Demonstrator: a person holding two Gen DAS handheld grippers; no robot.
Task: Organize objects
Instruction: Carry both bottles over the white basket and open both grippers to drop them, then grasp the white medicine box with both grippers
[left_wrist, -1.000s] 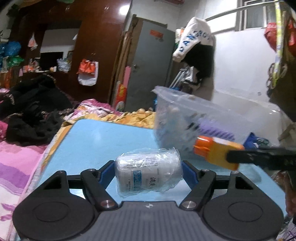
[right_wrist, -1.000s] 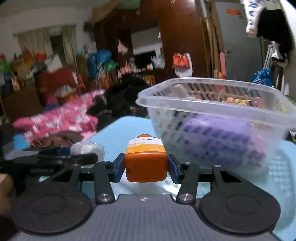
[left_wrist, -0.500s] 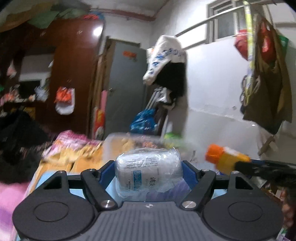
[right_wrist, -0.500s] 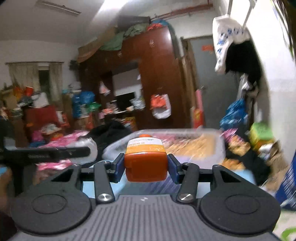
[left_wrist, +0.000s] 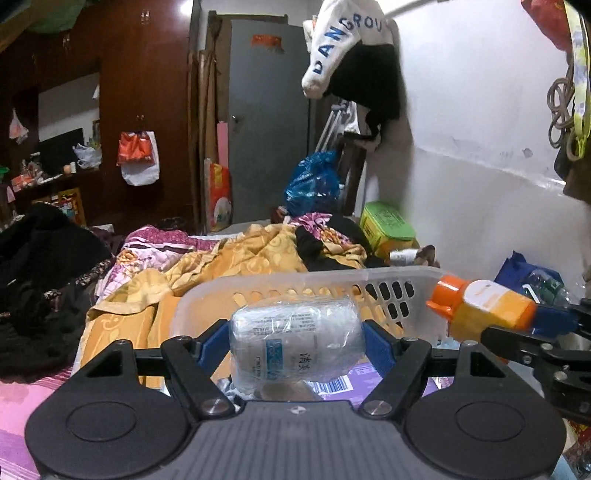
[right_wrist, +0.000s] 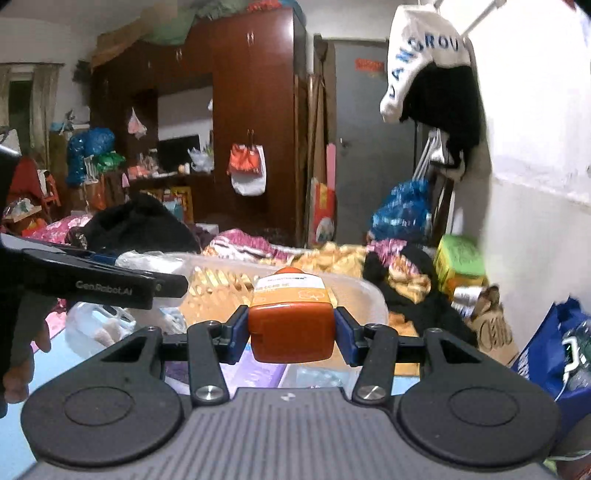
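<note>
The left claw (left_wrist: 297, 347) is closed down on a plastic-wrapped bottle (left_wrist: 295, 343), held above the basket (left_wrist: 388, 291); the right claw (right_wrist: 291, 332) pinches an orange bottle (right_wrist: 291, 321) over the basket's near rim. Risk: the slick wrap may slip, or the two claws, close together over the basket, could knock each other on release.

Left gripper (left_wrist: 296, 345) clamps a plastic-wrapped bottle (left_wrist: 295, 349), its label print too small to read through the crinkled film. Below the bottle, the basket (left_wrist: 388, 291) holds a purple pack (left_wrist: 354, 384), mostly hidden behind the gripper body. Right gripper (right_wrist: 291, 334) grips the orange bottle (right_wrist: 291, 321); its label text is blurred. Beyond it, the basket's far rim smears out.
</note>
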